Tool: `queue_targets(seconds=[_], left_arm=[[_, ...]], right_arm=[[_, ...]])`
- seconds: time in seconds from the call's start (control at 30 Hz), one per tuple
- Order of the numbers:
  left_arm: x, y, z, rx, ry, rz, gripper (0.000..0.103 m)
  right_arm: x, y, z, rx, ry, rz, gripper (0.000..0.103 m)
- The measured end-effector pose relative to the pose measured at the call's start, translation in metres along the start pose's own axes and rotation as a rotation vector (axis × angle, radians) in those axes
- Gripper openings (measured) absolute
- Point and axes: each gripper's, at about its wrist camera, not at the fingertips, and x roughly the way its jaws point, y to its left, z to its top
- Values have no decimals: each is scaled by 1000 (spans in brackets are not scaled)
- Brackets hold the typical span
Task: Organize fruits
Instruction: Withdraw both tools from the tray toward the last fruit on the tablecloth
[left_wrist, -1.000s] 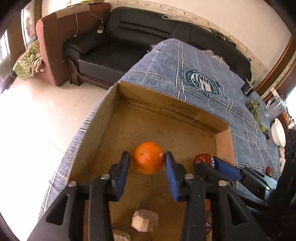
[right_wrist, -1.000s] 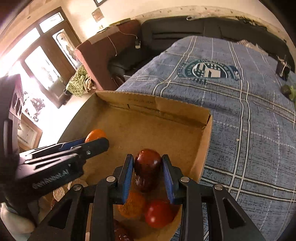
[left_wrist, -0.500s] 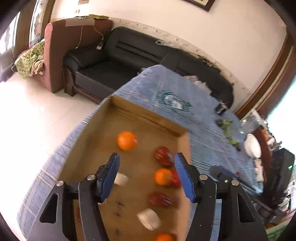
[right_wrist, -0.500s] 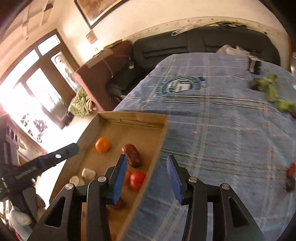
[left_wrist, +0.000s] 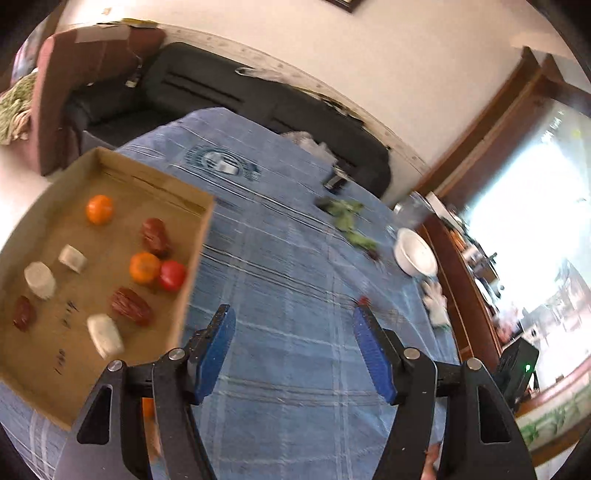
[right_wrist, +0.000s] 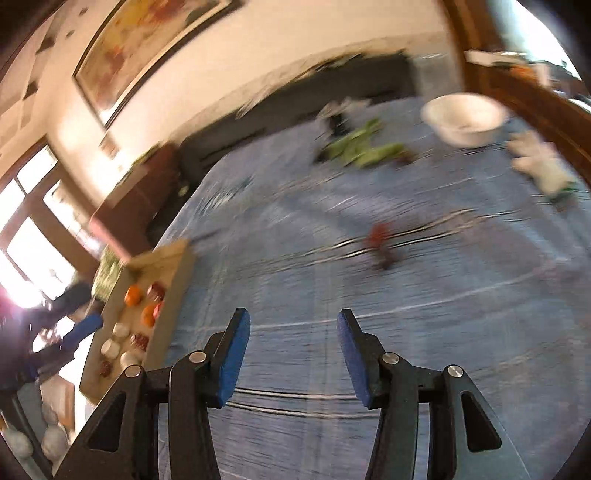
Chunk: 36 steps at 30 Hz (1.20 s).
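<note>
Both grippers are between picks. The left gripper (left_wrist: 293, 350) and the right gripper (right_wrist: 291, 354) each hang with jaws apart and nothing between them, above the blue checked cloth (left_wrist: 295, 280) covering the desk. The cardboard box (left_wrist: 192, 258) sits at the left and holds oranges, a red fruit and dark red fruits. One small red fruit (right_wrist: 376, 236) lies loose on the cloth, far from the box, blurred. The next move likely calls for centring the right gripper's jaws over that fruit, then descending.
</note>
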Motion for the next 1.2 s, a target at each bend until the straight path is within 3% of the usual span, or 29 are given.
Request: queue_targets(seconds=[0.2, 0.3, 0.37, 0.57, 1.2], left_arm=[[-27, -25, -16, 47, -25, -25, 66], [-41, -32, -23, 72, -58, -21, 75], [-43, -34, -26, 100, -59, -9, 75], [-33, -19, -22, 108, -40, 11, 75], [6, 100, 17, -38, 43, 82, 75]], right_arm=[[-46, -18, -2, 51, -70, 2, 53], [-59, -17, -3, 31, -88, -5, 54], [-60, -15, -7, 25, -97, -11, 60], [-24, -12, -13, 26, -19, -17, 60], [80, 34, 10, -28, 91, -142, 60]])
